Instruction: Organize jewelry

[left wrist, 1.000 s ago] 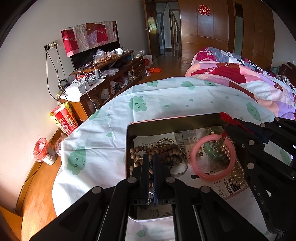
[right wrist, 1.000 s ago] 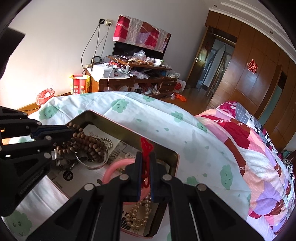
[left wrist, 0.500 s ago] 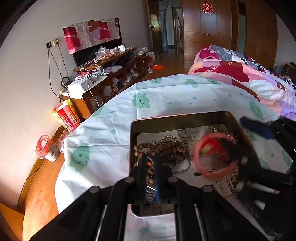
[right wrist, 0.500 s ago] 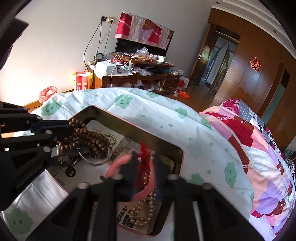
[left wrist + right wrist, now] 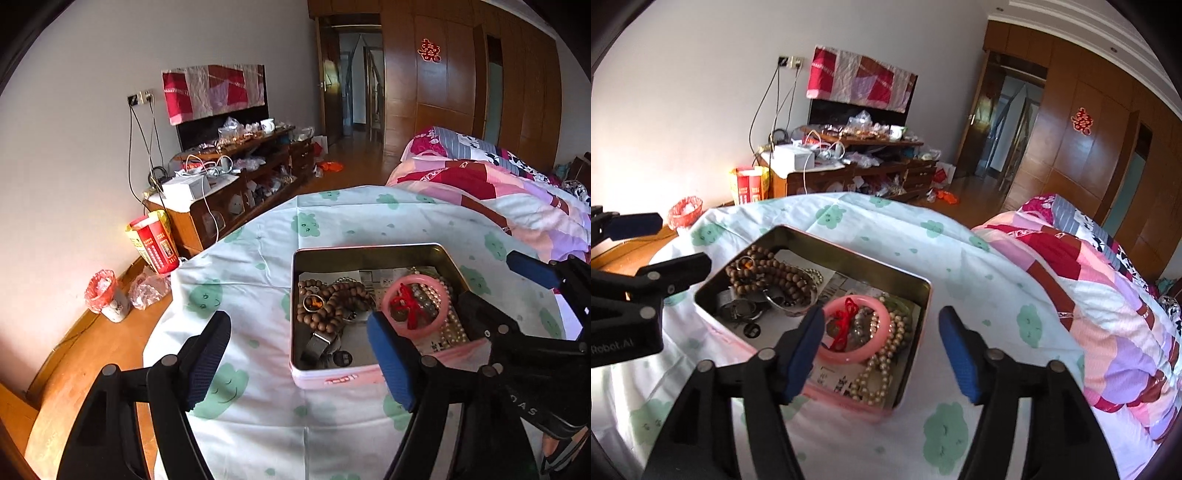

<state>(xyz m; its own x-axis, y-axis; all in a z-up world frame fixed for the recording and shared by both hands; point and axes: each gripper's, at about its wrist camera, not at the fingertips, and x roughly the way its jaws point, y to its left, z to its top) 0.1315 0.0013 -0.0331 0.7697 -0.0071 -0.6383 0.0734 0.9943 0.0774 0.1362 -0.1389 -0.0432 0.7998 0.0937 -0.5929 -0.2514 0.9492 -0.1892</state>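
A pink tin box (image 5: 334,379) (image 5: 925,291) sits on the cloud-print cloth. In it lie a pink bangle (image 5: 441,322) (image 5: 862,356), a red cord charm (image 5: 406,306) (image 5: 846,321), brown wooden beads (image 5: 332,302) (image 5: 768,271), a pearl string (image 5: 882,365), a silver bangle and a watch (image 5: 317,343). My left gripper (image 5: 299,363) is open and empty above the box's near edge. My right gripper (image 5: 881,350) is open and empty over the box's near right corner.
The cloth-covered table (image 5: 258,258) stands next to a bed with a patchwork quilt (image 5: 1089,277). A cluttered wooden cabinet (image 5: 240,177), a red carton (image 5: 155,240) and a small bin (image 5: 105,295) stand by the wall at the left.
Both grippers have opened and pulled back from the box. The right one let the red cord charm drop inside the pink bangle; the left one let go among the beads.
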